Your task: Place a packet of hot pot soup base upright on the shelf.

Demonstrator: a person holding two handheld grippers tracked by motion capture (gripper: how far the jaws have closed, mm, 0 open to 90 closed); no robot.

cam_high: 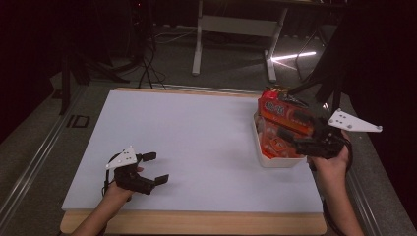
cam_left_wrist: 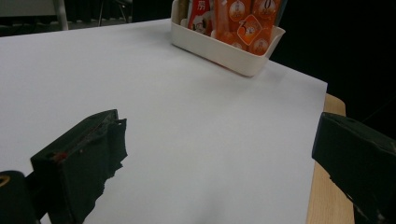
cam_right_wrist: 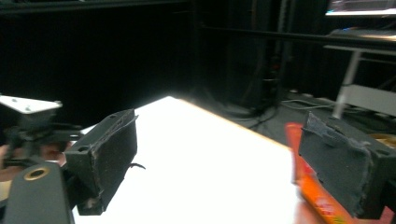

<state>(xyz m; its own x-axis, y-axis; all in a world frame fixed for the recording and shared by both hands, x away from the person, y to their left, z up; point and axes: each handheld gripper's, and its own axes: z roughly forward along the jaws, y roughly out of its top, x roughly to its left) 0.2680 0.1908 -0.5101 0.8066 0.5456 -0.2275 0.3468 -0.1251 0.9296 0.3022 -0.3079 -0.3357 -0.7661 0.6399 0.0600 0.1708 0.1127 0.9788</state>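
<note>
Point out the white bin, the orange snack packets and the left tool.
white bin [cam_left_wrist: 224,52], left gripper view, near side wall.
orange snack packets [cam_high: 287,115], high view, top packet's face.
left tool [cam_high: 155,168], high view, midway between its open jaws.

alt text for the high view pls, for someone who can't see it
A white bin packed with orange snack packets sits at the right edge of a white table. The open right gripper hovers beside the bin, and the open left gripper rests near the front left.
</note>
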